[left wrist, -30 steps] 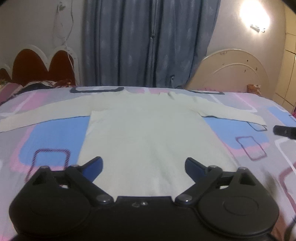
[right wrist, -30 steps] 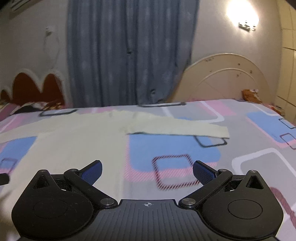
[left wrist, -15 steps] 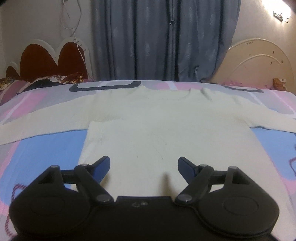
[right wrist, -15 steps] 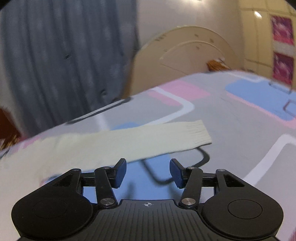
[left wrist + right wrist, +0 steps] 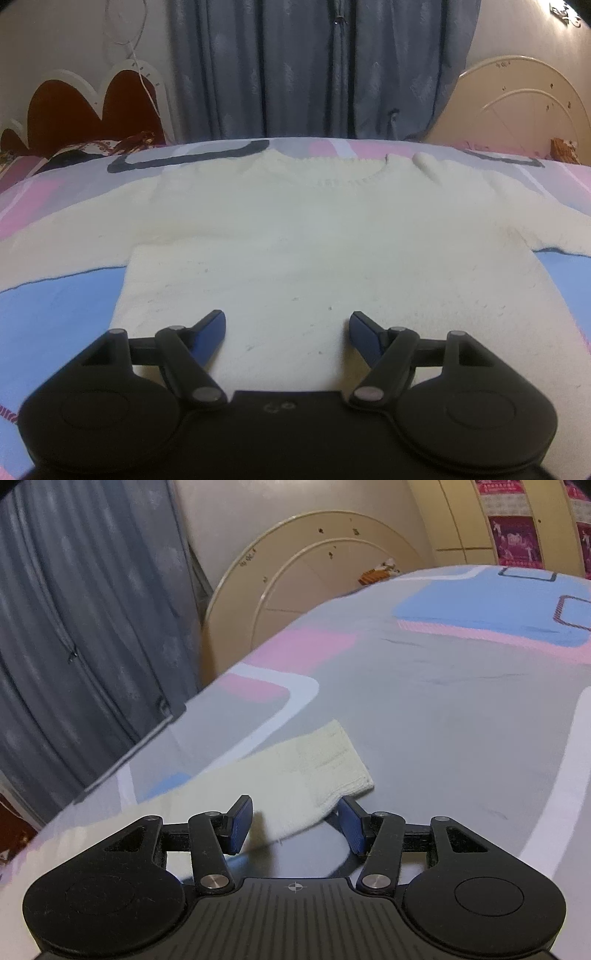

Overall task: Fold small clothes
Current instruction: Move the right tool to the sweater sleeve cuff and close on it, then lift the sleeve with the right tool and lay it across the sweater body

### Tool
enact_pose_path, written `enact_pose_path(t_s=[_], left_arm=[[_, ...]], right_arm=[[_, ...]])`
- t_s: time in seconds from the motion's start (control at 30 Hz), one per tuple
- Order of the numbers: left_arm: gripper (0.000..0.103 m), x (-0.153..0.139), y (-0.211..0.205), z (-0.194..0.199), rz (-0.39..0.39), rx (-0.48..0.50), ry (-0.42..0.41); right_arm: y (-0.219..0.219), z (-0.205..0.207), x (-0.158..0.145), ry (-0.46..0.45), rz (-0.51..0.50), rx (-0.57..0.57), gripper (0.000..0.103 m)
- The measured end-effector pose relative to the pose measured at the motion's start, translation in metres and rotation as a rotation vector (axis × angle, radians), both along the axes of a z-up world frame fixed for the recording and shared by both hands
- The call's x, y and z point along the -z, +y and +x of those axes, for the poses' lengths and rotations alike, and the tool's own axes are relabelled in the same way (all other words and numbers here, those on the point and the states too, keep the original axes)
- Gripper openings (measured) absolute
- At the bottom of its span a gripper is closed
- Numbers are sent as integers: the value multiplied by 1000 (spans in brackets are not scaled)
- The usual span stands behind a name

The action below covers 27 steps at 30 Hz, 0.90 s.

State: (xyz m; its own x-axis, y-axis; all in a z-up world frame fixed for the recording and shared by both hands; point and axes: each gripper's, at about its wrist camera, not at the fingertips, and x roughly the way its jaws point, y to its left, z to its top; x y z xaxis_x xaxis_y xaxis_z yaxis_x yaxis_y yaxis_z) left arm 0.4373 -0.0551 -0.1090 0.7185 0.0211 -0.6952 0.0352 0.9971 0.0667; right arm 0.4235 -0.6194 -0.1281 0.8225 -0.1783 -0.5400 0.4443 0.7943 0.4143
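Note:
A cream knitted sweater [image 5: 295, 240] lies flat on the bed, neck at the far side and both sleeves spread out. My left gripper [image 5: 287, 321] hovers over its lower body. Its jaws are closing, and only flat fabric lies beneath them, with nothing pinched. In the right wrist view the right sleeve's ribbed cuff [image 5: 332, 760] lies on the bedcover. My right gripper [image 5: 294, 806] is tilted and stands half open at the cuff's near edge. The sleeve's edge runs between the two blue pads [image 5: 240, 823], which do not press on it.
A patterned bedcover [image 5: 55, 314] in grey, pink and blue covers the bed. Behind it hang blue curtains [image 5: 295, 66], with a red headboard [image 5: 74, 107] at the left and a cream round board [image 5: 295, 572] at the right. A wardrobe [image 5: 517, 517] stands far right.
My left gripper has moved forward and lower over the sweater, its jaws narrowing. My right gripper has swung right, rolled and dropped to the sleeve cuff, its jaws going from wide to half open.

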Motion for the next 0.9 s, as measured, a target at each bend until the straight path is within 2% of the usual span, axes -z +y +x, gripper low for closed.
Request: enact_pose_path(t_s=[0.07,0.1,0.13,0.23,0.27,0.3,0.4,0.43,0.5,0.67,0.8,0.9], left_arm=[[73,0,1,1,0,2,-1],[73,1,2,2,-1,1,0],[73,1,3,2,-2,-1,0],[73,0,6,4,-3,-6,-2],[73,0,6,5,-3,-8,-4],[73,-1,7,4,-1,-10,-7],[75,0,11,5,3,-10,-2],[76,1,12,5,0,-8,2],[80,0,16,3,2,0,6],[80,-5,35,-3,2,-2,4],[69,-13,53,2,-13,3,6],[69,-21,64,10,-15,3,-22]], right_arm=[[0,2,0,9,-8,-4,48],[0,2,0,11,-8,-12,32],[-1,2,-1,19,-16,-13,21],[-1,7,-1,52,-32,-28,19],[-2,8,-2,68,-40,-40,16],[-1,11,-2,78,-50,-47,1],[-1,5,-16,24,-127,-37,1],[-4,6,-15,49,-133,-27,1],[-10,11,-6,96,-71,-22,1],[-5,12,-6,134,-46,9,1],[19,23,-19,105,-137,-15,1],[61,37,-41,39,-230,-107,1]])
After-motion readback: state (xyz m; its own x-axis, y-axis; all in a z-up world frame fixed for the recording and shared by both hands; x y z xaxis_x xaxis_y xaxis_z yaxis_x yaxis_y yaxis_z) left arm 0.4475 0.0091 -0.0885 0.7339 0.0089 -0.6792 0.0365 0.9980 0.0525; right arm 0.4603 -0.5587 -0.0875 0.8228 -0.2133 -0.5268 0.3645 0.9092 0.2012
